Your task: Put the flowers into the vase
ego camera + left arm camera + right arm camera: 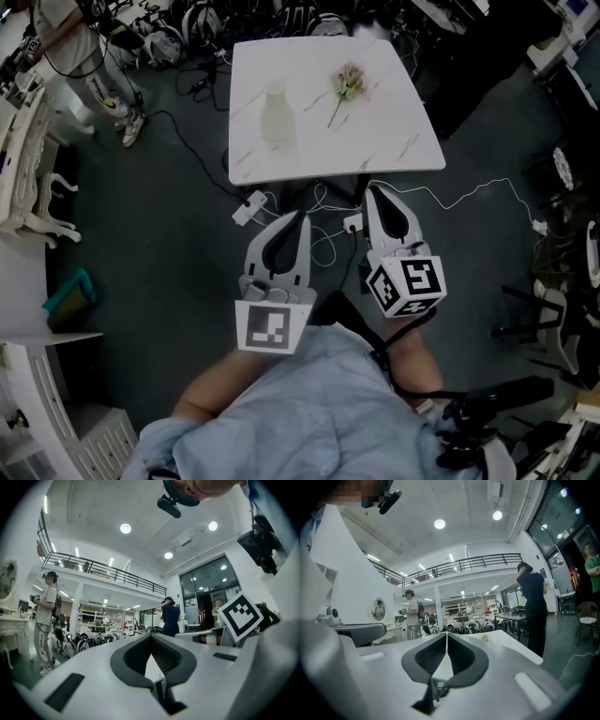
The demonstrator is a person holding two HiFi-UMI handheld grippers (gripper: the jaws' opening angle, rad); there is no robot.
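A white marble-topped table [394, 141] stands ahead of me on the dark floor. On its left half a pale white vase [275, 114] stands upright. A small bunch of pale flowers [347, 86] lies on the right half, stems toward me. My left gripper [303, 217] and right gripper [372, 187] hover side by side short of the table's near edge, both shut and empty. In the right gripper view the shut right gripper [447, 633] points at the table [511, 644], with the flowers [486, 638] faint on it. The left gripper [151, 636] shows shut tips too.
Cables and a white power strip [248, 208] lie on the floor under the table's near edge. White ornate furniture [23, 169] stands at the left, with a person [84, 56] at the far left. Dark stands and gear [553, 309] crowd the right side.
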